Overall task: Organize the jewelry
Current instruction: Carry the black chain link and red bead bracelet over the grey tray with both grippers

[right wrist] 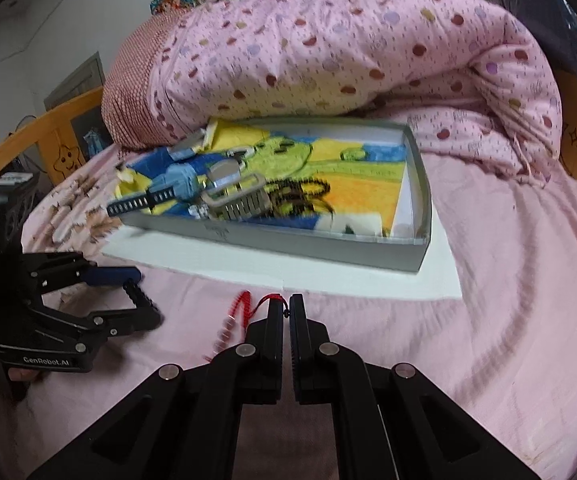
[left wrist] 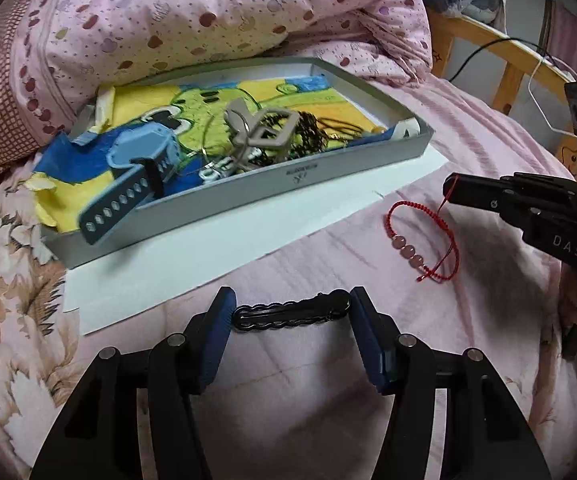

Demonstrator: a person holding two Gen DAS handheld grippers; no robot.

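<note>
A black wavy hair clip point(left wrist: 292, 312) lies on the pink bedsheet, spanning the gap between the blue pads of my left gripper point(left wrist: 291, 316). Both pads touch its ends. From the right wrist view the left gripper point(right wrist: 138, 292) sits low at the left with the clip point(right wrist: 136, 294) between its fingers. My right gripper point(right wrist: 287, 312) is shut on the cord of a red string bracelet point(right wrist: 234, 316). The bracelet point(left wrist: 420, 248) with pink beads hangs from the right gripper point(left wrist: 448, 186) down onto the sheet. A grey box point(left wrist: 248, 186) behind holds a watch point(left wrist: 144, 160), a beige claw clip point(left wrist: 260, 128) and a dark beaded chain point(left wrist: 312, 128) on a colourful cloth.
The box stands on a white sheet point(left wrist: 208, 264) on the bed. A rolled pink dotted quilt point(left wrist: 208, 12) lies right behind the box. A wooden bed rail point(left wrist: 508, 80) runs at the far right, with a cable over it.
</note>
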